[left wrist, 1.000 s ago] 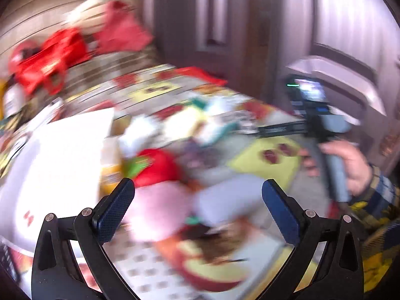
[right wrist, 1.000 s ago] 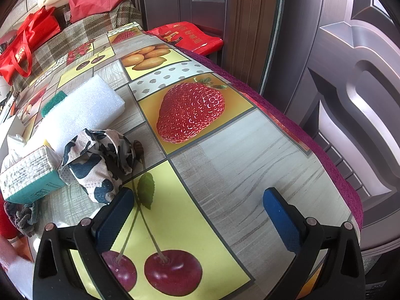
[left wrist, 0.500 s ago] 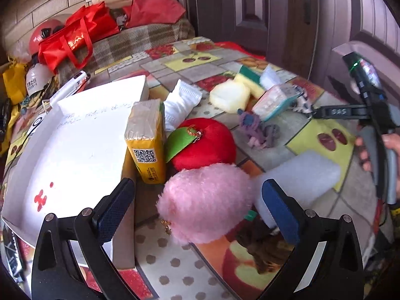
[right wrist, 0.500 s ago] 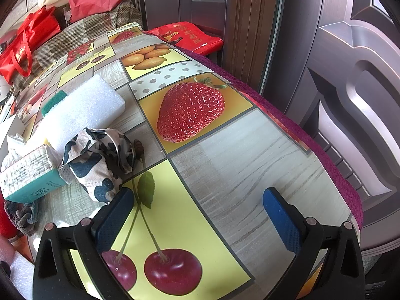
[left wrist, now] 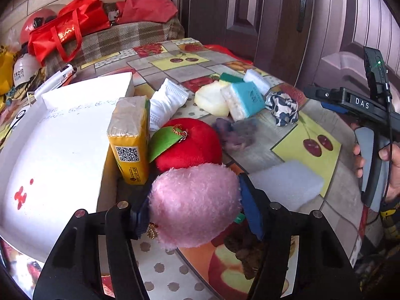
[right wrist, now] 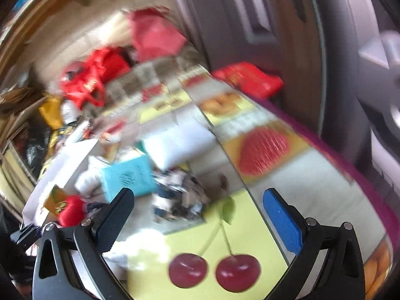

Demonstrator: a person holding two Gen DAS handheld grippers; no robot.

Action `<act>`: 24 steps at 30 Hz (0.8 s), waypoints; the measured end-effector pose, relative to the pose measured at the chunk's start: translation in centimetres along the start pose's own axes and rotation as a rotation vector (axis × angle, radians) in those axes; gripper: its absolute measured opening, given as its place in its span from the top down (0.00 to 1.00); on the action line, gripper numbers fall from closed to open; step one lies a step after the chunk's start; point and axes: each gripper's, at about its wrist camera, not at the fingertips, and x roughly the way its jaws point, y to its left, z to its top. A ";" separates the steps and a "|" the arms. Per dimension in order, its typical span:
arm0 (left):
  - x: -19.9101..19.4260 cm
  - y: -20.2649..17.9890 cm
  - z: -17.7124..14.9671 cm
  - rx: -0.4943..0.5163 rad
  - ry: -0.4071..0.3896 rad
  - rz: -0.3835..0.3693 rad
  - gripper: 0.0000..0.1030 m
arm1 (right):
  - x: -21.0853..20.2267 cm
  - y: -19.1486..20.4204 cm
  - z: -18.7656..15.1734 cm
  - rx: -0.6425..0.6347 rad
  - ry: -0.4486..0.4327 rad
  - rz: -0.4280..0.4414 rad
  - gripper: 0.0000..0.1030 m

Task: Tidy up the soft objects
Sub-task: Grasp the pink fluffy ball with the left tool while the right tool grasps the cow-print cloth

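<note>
1. Honestly this looks like the very start of the job. The white tray [left wrist: 57,155] on the left of the counter [left wrist: 287,135] has nothing soft in it that I can see, just a bare white surface with a few red marks.
2. The left tool [left wrist: 193,202] has just been closing and its blue pads now pinch the pink plush ball [left wrist: 195,202], one on each side. The ball sits at the near edge of the counter, just beside the tray's corner and touching the red plush apple [left wrist: 187,145] behind it. Can't tell if it's off the surface at all.
3. So step one, grabbing the first item, looks about done. Carrying it to the tray and letting go is what's left for this one, I'd guess.
4. Still loose on the counter: the apple, a yellow tissue pack [left wrist: 130,140] standing against the tray, a white folded cloth [left wrist: 167,102], a teal tissue pack [left wrist: 246,100], a patterned face mask [left wrist: 282,108], a purple-grey scrap [left wrist: 235,132], a white foam block [left wrist: 285,185] and sponges further back.
5. The right tool [right wrist: 198,215] is spread wide with nothing in it, above the cherry print. Its view is badly blurred.
6. Loads left, basically everything.
</note>
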 end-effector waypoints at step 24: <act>-2.6 1.3 -0.3 -0.048 -0.145 0.005 0.39 | 3.1 1.5 0.8 -0.094 0.089 0.055 0.65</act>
